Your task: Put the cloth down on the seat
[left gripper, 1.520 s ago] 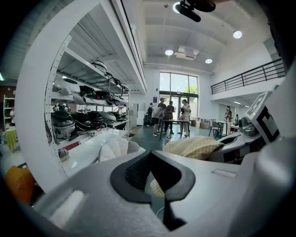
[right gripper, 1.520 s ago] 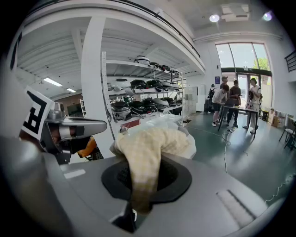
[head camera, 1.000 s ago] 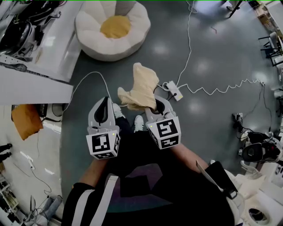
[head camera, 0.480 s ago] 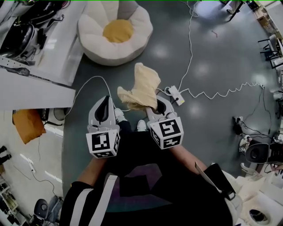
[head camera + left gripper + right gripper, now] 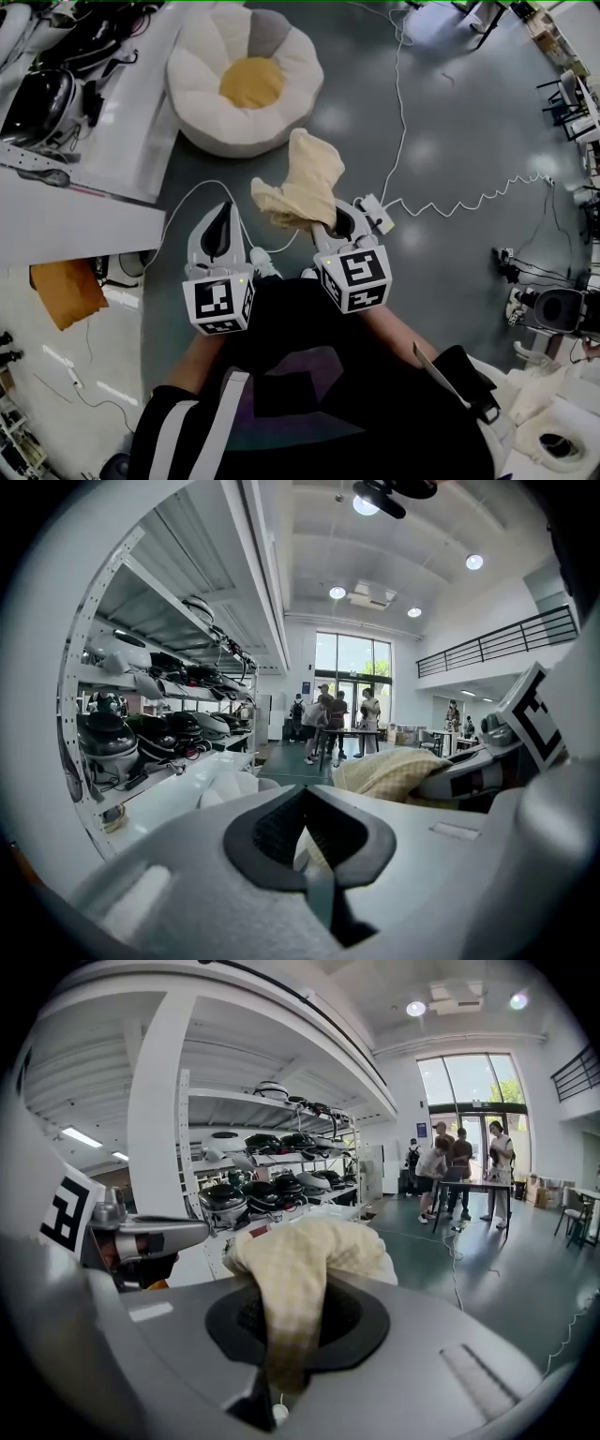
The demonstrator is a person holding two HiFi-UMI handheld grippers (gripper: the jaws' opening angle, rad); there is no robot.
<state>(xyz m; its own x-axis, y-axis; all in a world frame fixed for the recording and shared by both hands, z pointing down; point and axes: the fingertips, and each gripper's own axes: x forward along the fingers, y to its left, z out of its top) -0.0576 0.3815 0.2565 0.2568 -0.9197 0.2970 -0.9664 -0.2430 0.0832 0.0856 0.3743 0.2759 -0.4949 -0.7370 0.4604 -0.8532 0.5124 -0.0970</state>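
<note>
The seat (image 5: pixel 246 80) is a flower-shaped floor cushion, white petals round a yellow middle, lying on the grey floor ahead of me. A pale yellow cloth (image 5: pixel 302 183) hangs bunched from my right gripper (image 5: pixel 328 221), which is shut on it; in the right gripper view the cloth (image 5: pixel 298 1251) drapes over the jaws and hides the pads. The cloth is in the air, short of the seat and apart from it. My left gripper (image 5: pixel 223 220) is level with the right one, jaws together and holding nothing. From the left gripper (image 5: pixel 302 797) the cloth (image 5: pixel 389 772) shows at the right.
A white power strip (image 5: pixel 376 212) with long white cables lies on the floor right of the cloth. White shelving with helmets (image 5: pixel 103 122) runs along the left. An orange cushion (image 5: pixel 66 291) lies at lower left. Several people stand at a far table (image 5: pixel 459 1171).
Both grippers have moved forward together with the cloth. The seat now sits lower in the head view, closer to the cloth.
</note>
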